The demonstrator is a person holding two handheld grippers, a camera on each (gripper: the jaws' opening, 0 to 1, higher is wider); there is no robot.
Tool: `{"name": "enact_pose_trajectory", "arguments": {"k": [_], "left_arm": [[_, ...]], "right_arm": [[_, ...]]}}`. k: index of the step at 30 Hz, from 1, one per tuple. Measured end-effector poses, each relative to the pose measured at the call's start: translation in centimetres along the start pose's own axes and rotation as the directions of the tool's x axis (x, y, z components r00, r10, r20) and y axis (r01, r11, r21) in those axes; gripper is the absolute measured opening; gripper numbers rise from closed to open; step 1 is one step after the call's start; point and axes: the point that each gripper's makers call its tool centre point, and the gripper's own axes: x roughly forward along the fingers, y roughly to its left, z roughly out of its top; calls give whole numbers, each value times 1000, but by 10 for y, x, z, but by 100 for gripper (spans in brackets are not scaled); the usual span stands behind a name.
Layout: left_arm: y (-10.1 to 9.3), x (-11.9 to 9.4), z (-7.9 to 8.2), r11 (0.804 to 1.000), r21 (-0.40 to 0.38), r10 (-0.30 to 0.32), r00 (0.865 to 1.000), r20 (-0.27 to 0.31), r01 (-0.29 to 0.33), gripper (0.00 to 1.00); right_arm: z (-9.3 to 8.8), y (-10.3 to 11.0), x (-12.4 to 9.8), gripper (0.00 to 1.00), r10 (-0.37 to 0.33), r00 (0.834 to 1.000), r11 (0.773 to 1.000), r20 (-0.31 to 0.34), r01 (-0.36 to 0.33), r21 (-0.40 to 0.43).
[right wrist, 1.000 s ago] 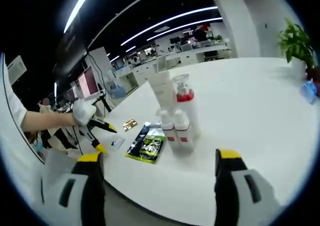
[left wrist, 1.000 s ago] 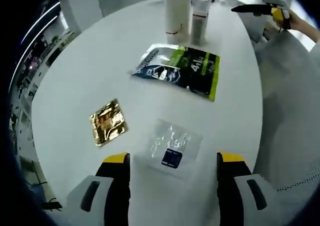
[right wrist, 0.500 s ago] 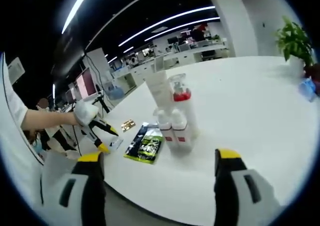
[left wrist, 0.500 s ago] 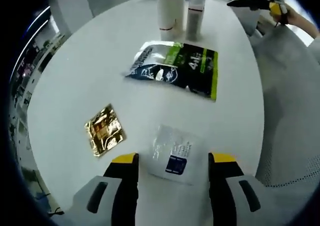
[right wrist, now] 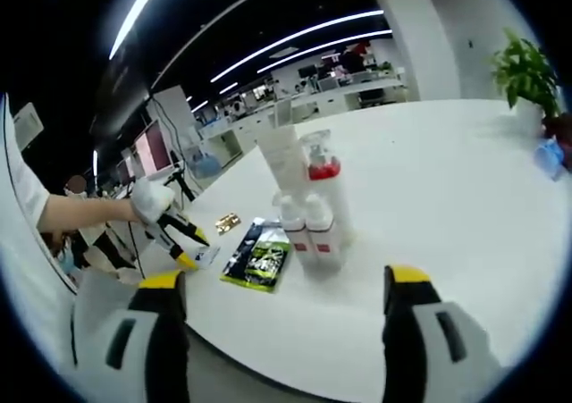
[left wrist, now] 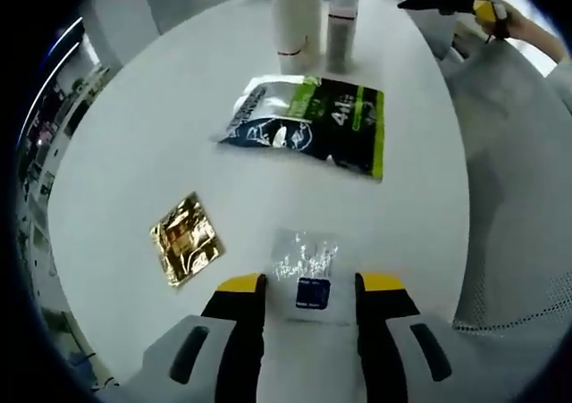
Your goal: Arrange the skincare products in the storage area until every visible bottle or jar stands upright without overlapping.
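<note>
In the left gripper view the left gripper (left wrist: pixel 307 287) sits low at the bottom centre, its yellow-tipped jaws narrowed to either side of a small clear sachet (left wrist: pixel 305 273) with a dark blue label that lies flat on the white bench (left wrist: pixel 134 144). Whether the jaws already touch its edges I cannot tell. To the lower left lies a gold foil sachet (left wrist: pixel 185 237), and above the centre a green-and-dark pouch (left wrist: pixel 308 122), also flat. At the top of the frame a white tube (left wrist: pixel 296 19) and a grey bottle (left wrist: pixel 342 23) stand upright, just beside each other.

The clear sachet looks thin, light and limp, with a slick film face. It would likely buckle if squeezed across its width, so pinching one sealed edge seems the safer hold.

In the right gripper view the right gripper (right wrist: pixel 284 282) hangs wide open and empty at the bottom, well apart from the standing cluster of bottles (right wrist: pixel 307 211) at centre frame.
</note>
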Motion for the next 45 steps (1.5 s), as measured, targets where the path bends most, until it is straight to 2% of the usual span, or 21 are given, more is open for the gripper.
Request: {"name": "enact_pose_trajectory", "arguments": {"k": [16,33,45], "left_arm": [[-9,3,29,994,99,-40,999,32,37,37],[-13,12,32,988,143,-59,998,13,56,37],[-13,15,34,989,139,-59,998,4,58,37]], "right_arm": [[0,1,-1,91,-1,1000,1000,1,1,-1],[-1,1,0,91,2,1000,1000,-4,-2,-2],[-1,1,0,91,3,1000,1000,-7,-3,2]]}}
